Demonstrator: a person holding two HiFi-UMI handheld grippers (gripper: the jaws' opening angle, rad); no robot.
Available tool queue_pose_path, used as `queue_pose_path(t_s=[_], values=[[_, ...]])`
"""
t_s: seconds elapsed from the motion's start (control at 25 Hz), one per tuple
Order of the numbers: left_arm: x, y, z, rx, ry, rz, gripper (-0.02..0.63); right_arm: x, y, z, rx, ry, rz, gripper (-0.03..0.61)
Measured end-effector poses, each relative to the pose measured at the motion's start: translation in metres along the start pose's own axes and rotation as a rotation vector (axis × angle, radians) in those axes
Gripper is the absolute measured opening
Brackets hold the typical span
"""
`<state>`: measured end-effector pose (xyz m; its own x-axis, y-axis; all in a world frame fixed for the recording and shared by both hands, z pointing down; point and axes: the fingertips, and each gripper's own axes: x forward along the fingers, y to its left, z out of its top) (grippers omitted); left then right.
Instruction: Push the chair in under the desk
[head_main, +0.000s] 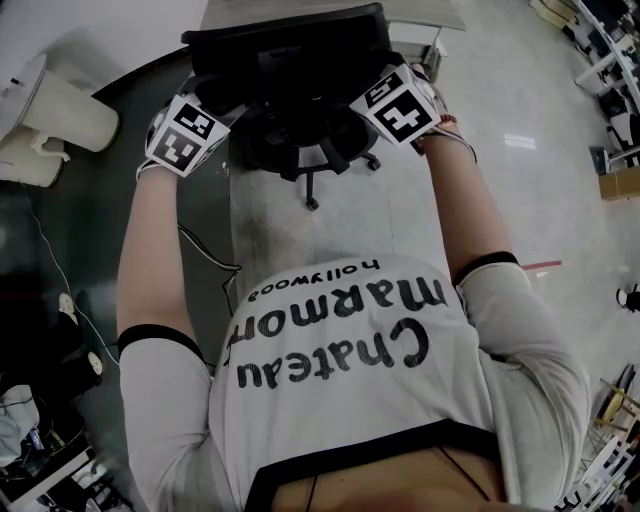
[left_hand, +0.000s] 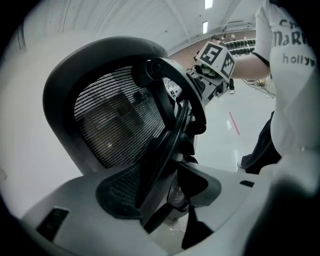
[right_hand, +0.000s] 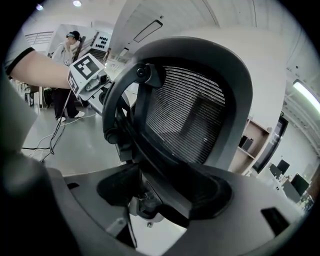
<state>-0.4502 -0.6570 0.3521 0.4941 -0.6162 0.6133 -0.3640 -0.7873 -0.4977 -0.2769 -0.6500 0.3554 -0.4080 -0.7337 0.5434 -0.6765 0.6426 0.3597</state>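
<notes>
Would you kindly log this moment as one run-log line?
left tongs: open around chair backrest edge | right tongs: open around opposite edge | desk: ahead of chair backrest

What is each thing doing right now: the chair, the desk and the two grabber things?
Chair: upright on its wheels, backrest up near the desk's edge.
Desk: stands just beyond the chair, mostly out of view.
Left gripper: open, jaws wide apart with one side edge of the backrest between them.
Right gripper: open, jaws wide apart with the other side edge of the backrest between them.
</notes>
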Motion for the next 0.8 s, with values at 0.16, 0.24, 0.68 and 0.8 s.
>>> queue_pose_path(t_s=[0.16, 0.24, 0.68, 0.8], values=[[0.001, 0.003, 0.0, 0.005, 0.006, 0.016, 0.229, 0.003, -0.002, 0.002, 0.001, 0.011, -0.011, 0.298], [0.002, 0.005, 0.001, 0.003, 0.008, 0.026, 0.229, 0.004, -0.003, 0.003, 0.002, 0.018, -0.019, 0.299], [0.01, 0.012, -0.003, 0.01, 0.008, 0.008, 0.235, 0.016, -0.007, 0.0, 0.004, 0.07, -0.03, 0.314], [0.014, 0.012, -0.004, 0.014, 0.006, 0.014, 0.236, 0.018, -0.009, -0.002, 0.006, 0.074, -0.031, 0.321]])
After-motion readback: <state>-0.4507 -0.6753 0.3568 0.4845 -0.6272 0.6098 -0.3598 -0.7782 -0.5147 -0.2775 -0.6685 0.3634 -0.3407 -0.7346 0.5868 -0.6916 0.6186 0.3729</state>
